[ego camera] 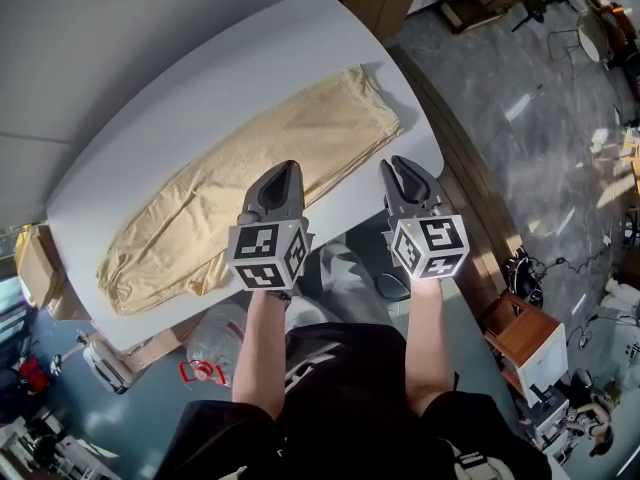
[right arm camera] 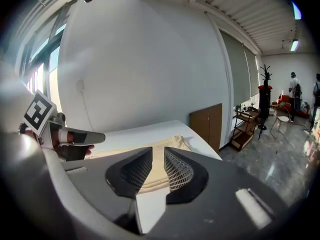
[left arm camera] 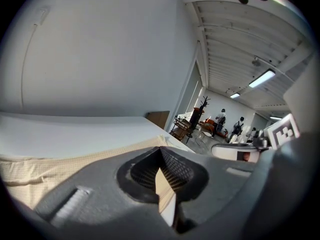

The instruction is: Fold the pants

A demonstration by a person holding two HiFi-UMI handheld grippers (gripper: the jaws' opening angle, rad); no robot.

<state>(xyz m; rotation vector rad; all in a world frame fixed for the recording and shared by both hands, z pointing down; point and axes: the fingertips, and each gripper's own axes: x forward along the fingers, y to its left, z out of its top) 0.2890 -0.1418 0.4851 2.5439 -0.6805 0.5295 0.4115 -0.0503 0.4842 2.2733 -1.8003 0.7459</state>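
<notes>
Head view: pants (ego camera: 270,158) at 11 o'clock lie full-length on desk (ego camera: 200,78), folding not started; left tool (ego camera: 288,168) closed, right tool (ego camera: 405,166) ajar, both empty.

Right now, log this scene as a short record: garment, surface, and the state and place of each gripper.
garment: beige pants, laid out full length, not yet folded over
surface: white table
left gripper: jaws together, nothing between them
left gripper place: over the pants' near edge; contact with the cloth cannot be told
right gripper: jaws slightly apart, nothing between them
right gripper place: at the table's near edge, beside the pants' end, off the cloth
</notes>
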